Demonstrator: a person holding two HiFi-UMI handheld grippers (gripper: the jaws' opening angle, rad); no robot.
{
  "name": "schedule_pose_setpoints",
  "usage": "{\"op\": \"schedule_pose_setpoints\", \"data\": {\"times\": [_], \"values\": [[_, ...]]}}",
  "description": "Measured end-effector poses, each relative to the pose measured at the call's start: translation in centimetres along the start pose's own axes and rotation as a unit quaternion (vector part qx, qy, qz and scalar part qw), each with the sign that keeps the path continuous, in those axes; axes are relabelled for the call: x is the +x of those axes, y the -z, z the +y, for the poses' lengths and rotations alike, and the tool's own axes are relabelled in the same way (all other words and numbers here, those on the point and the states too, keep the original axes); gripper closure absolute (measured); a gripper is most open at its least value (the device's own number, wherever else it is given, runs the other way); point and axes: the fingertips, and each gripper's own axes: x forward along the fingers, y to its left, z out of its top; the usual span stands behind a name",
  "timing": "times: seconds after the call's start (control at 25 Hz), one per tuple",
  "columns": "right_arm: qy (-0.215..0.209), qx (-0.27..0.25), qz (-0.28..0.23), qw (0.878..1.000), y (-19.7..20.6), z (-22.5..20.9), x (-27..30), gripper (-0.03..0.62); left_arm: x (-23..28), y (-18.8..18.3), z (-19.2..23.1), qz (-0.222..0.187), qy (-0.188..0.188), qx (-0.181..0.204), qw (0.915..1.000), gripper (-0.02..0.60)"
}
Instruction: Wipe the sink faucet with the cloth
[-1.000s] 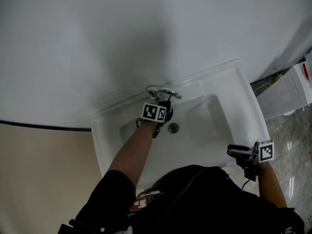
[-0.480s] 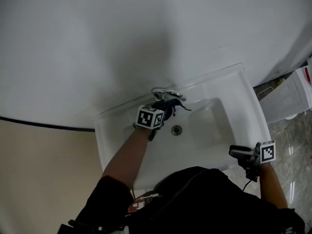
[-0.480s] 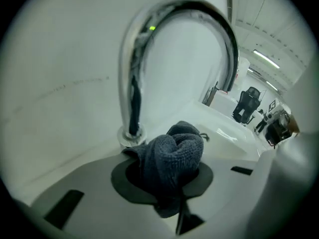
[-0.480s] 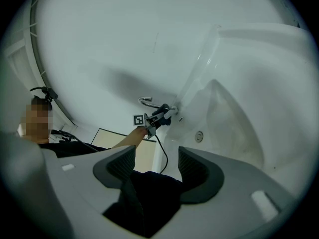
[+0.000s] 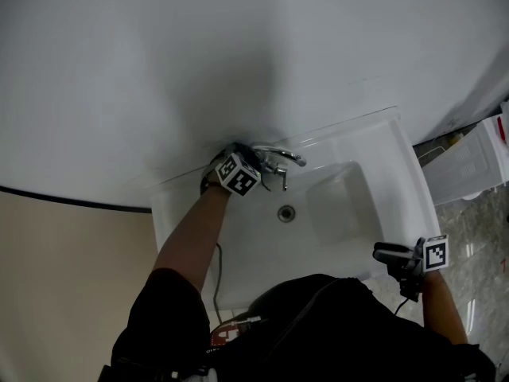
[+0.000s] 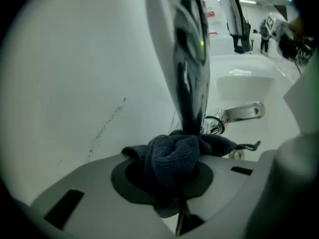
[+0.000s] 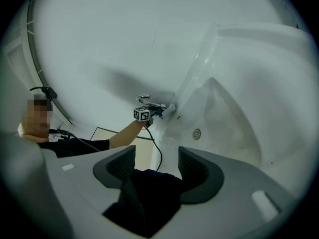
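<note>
The chrome faucet point(image 5: 278, 156) stands at the back rim of the white sink point(image 5: 382, 173). My left gripper point(image 5: 248, 168) is at the faucet's left side, close to the wall, its marker cube tilted. In the left gripper view it point(image 6: 169, 171) is shut on a bunched dark blue cloth point(image 6: 172, 156), which touches the lower part of the shiny spout point(image 6: 192, 59). The lever handle point(image 6: 244, 112) shows beyond. My right gripper point(image 5: 385, 252) hovers at the sink's front right corner, open with nothing between its jaws point(image 7: 155, 163).
The drain point(image 5: 285, 212) lies in the middle of the basin. The white wall rises right behind the faucet. A white plastic container point(image 5: 477, 153) stands on the tiled floor at the right. A cable point(image 5: 216, 277) hangs below my left arm.
My left gripper has risen from in front of the faucet over the basin, gone left and back to the faucet's wall side, and rolled. The right gripper stays put.
</note>
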Motion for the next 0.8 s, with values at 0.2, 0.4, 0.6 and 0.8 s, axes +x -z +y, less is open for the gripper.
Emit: {"op": "schedule_pose_setpoints", "data": {"times": [0.2,0.4,0.6,0.8], "values": [[0.005,0.004,-0.005,1.000,0.1,-0.6,-0.2,0.335,2.1,0.3,-1.8,0.010,0.017,0.069,0.9974,0.508],[0.006,0.008,0.000,1.000,0.2,-0.8,-0.1,0.335,3.9,1.5,-4.4,0.038,0.026,0.083,0.9955,0.509],[-0.004,0.006,0.001,1.000,-0.2,0.2,0.3,0.335,0.1,1.1,-4.8,0.016,0.042,0.009,0.9989,0.509],[-0.008,0.003,0.011,1.000,-0.4,1.0,1.0,0.335,-1.9,-0.1,-5.8,0.011,0.047,-0.009,0.9988,0.509]]}}
